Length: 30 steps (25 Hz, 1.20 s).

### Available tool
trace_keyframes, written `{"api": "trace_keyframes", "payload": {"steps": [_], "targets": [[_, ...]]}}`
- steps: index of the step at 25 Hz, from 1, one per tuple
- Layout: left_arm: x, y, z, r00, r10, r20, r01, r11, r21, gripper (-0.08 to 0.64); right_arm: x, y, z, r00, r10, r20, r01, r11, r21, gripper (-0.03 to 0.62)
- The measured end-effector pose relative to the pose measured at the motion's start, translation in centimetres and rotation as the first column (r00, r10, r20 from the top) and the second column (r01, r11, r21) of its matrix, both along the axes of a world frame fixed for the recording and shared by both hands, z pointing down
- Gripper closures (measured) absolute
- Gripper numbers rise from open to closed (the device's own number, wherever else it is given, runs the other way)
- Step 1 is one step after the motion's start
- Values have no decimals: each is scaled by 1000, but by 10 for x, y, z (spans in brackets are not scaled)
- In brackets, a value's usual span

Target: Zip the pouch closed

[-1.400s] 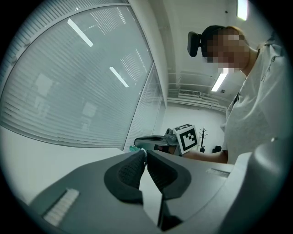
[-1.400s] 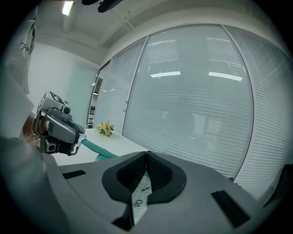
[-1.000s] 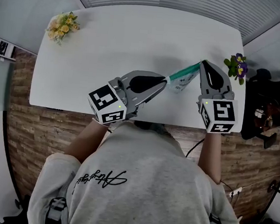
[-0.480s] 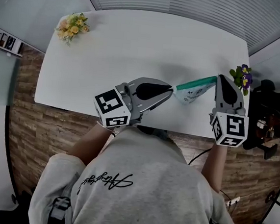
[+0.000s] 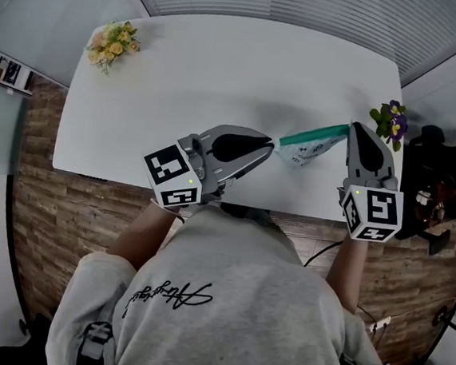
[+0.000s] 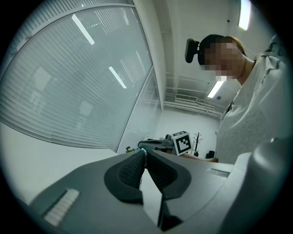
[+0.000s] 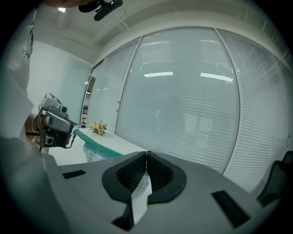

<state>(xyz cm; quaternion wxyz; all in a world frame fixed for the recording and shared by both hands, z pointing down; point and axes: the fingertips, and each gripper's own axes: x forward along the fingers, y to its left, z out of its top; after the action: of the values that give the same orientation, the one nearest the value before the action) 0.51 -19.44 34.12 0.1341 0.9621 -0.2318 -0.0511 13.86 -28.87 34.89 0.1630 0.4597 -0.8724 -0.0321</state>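
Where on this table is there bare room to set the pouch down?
The table is bare across its middle and far side, from the yellow flowers to the purple flowers. It is crowded at the near right, where the left gripper and right gripper hold the pouch.

A white table (image 5: 222,73) with rounded corners stands on a wood-plank floor (image 5: 49,209), with a small bunch of yellow flowers (image 5: 111,43) lying at its far left corner and a small bunch of purple flowers (image 5: 392,121) sitting at its right edge, well apart from the first.
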Motion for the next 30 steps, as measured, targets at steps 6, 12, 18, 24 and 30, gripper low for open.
{"api": "trace_keyframes", "payload": {"steps": [6, 12, 18, 24, 30], "targets": [[-10, 1, -4, 999, -20, 46, 18, 998, 54, 541, 7, 25, -6, 990, -76, 120, 96, 981, -170, 586], [-32, -51, 43, 962, -216, 167, 222, 975, -16, 535, -8, -13, 47, 975, -47, 219, 115, 943, -311, 584], [-43, -90, 97, 916, -289, 277, 325, 941, -90, 532, -26, -52, 109, 990, 34, 134, 5, 960, -282, 584], [-51, -114, 134, 850, -351, 393, 414, 906, -84, 520, -35, -64, 140, 999, 8, 38, 2, 961, -276, 583], [-52, -125, 144, 827, -350, 440, 421, 904, -71, 517, -36, -72, 156, 999, 32, 22, -24, 952, -306, 583]]}}
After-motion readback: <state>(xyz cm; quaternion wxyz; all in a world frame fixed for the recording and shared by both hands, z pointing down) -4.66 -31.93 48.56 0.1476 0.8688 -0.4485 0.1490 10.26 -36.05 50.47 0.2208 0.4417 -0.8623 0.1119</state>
